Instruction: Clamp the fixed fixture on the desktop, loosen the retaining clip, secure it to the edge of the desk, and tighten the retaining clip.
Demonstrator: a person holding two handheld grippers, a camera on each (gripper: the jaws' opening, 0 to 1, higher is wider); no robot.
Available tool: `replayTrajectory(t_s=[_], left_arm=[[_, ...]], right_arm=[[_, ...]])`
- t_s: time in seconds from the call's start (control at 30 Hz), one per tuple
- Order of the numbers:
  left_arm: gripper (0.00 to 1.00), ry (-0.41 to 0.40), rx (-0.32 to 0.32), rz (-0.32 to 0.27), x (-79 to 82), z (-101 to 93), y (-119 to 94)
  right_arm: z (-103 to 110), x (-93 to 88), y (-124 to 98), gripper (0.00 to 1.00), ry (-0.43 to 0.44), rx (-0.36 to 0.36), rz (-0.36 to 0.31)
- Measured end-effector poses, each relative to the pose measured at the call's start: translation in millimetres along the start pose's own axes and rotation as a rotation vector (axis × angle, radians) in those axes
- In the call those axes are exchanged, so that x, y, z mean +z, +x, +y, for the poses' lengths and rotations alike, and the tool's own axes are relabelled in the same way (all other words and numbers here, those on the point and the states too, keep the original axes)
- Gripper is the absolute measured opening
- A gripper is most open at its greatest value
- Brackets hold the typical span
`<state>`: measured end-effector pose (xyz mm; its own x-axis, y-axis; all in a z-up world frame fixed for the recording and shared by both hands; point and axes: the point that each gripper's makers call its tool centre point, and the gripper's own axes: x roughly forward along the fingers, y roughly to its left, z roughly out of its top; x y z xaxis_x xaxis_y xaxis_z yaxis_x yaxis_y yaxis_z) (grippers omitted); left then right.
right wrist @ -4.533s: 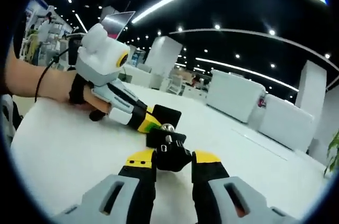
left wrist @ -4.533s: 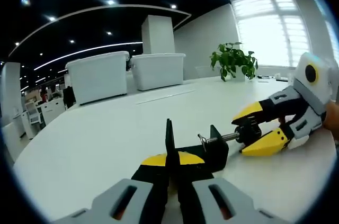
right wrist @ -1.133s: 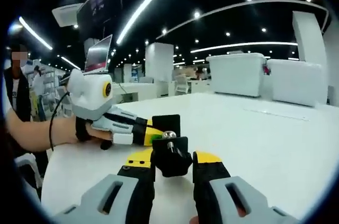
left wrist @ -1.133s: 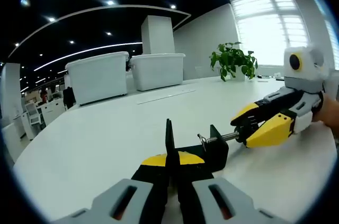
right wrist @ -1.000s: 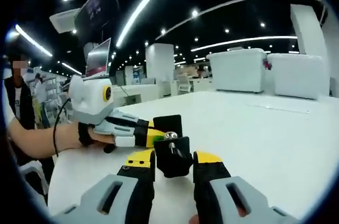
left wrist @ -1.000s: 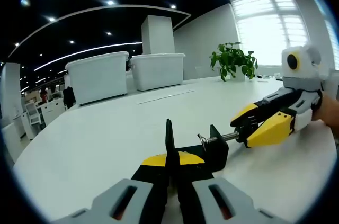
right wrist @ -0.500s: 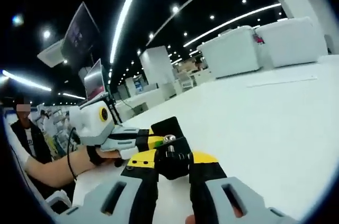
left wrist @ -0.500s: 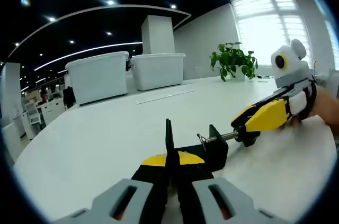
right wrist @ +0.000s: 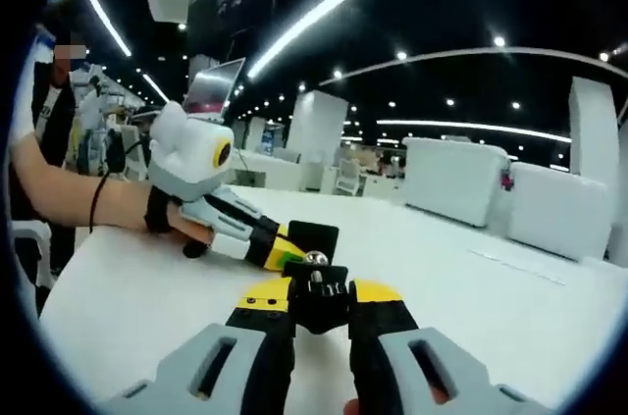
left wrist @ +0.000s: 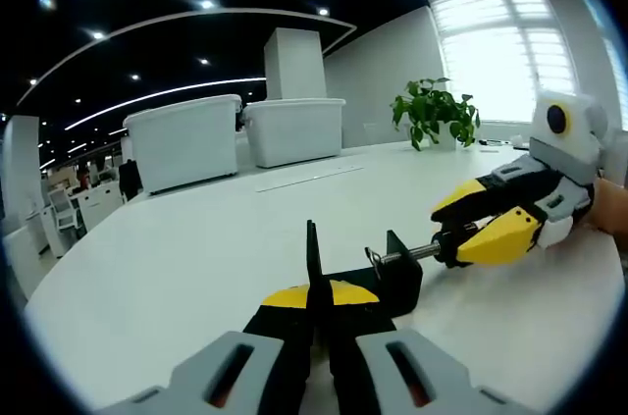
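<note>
A black C-shaped clamp fixture [left wrist: 391, 276] lies on the white desk [left wrist: 196, 258]. My left gripper [left wrist: 319, 303] is shut on its thin upright plate. A steel screw [left wrist: 404, 256] runs right from the clamp body to a black knob [left wrist: 450, 243], where my right gripper [left wrist: 455, 229] closes its yellow jaws. In the right gripper view, the right gripper [right wrist: 316, 299] is shut on the black knob [right wrist: 316, 289], with the screw's silver tip [right wrist: 315, 258] just beyond. The left gripper [right wrist: 283, 238] reaches in from the left, holding the clamp plate [right wrist: 316, 235].
Two white bins [left wrist: 235, 135] and a potted plant [left wrist: 432, 111] stand at the desk's far side. A person's hand and forearm [right wrist: 108, 204] hold the left gripper. Bare desk surface [right wrist: 510, 307] stretches to the right.
The right gripper has rolled back and forth around the screw's axis while staying on the knob, so its view tilted. The left gripper and the clamp have stayed put.
</note>
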<state>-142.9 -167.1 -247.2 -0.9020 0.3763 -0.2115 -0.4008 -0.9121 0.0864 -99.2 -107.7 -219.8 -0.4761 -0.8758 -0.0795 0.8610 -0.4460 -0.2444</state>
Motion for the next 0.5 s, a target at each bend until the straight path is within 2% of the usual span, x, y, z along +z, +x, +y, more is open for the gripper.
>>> replayTrajectory(t_s=[0.2,0.27,0.33,0.4,0.47,0.5], left_arm=[[0.06,0.000,0.000,0.001,0.0,1.5,2],[0.06,0.000,-0.002,0.001,0.0,1.9,3],[0.06,-0.001,-0.003,0.001,0.2,3.0,6],[0.06,-0.001,-0.003,0.001,0.2,3.7,7],[0.06,0.004,-0.005,-0.001,0.2,3.5,7],[0.06,0.004,-0.004,0.000,0.1,3.5,7]], right_arm=[[-8,0.0,2,0.19,-0.006,0.000,-0.005],[-10,0.8,3,0.19,0.038,0.009,-0.013],[-14,4.5,0,0.19,0.147,0.025,-0.025],[-17,14.9,-6,0.21,0.283,0.069,-0.068],[-25,34.0,-14,0.29,0.437,0.101,-0.158],[-29,36.2,-19,0.30,0.501,0.095,-0.177]])
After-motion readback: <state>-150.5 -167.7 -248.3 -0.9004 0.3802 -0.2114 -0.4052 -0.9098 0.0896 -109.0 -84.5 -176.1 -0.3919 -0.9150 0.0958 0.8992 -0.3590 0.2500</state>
